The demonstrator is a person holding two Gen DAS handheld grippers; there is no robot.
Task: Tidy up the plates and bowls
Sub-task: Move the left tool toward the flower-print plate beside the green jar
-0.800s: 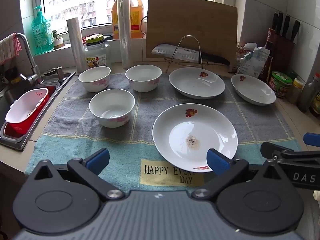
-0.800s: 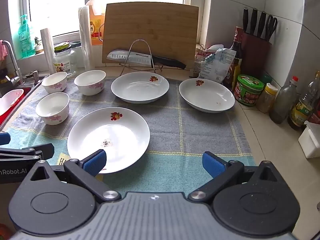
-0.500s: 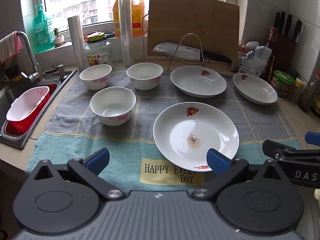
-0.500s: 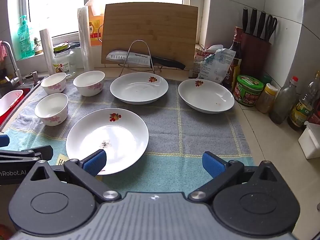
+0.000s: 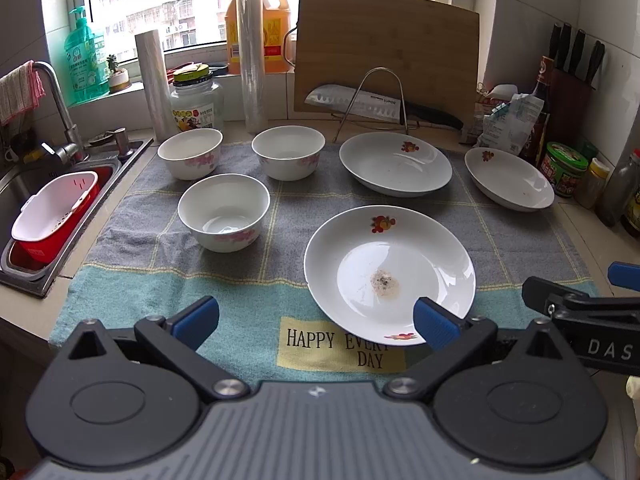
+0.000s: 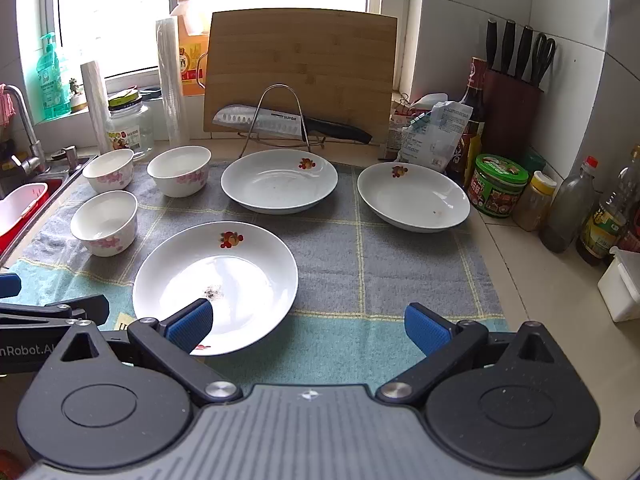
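With both the left gripper (image 5: 316, 318) and right gripper (image 6: 308, 322) held wide open and empty, the crumb-soiled plate (image 5: 390, 274) just ahead could easily be chipped or skidded across the towel (image 5: 192, 296) if its rim gets pinched carelessly, tbh.

Daylight comes in from the window (image 5: 160, 12) behind the counter (image 6: 552, 292), and both views are bright. In the right wrist view the window glass is overexposed to almost pure white; in the left wrist view buildings outside are visible through it. A soft white glare lies on the near plate (image 6: 248, 280) in the right wrist view. Shadows under the bowls and plates are weak and soft. The focus is sharp over the whole scene, with no motion blur. The fisheye lens bends straight lines near the edges, and the corners are dark.
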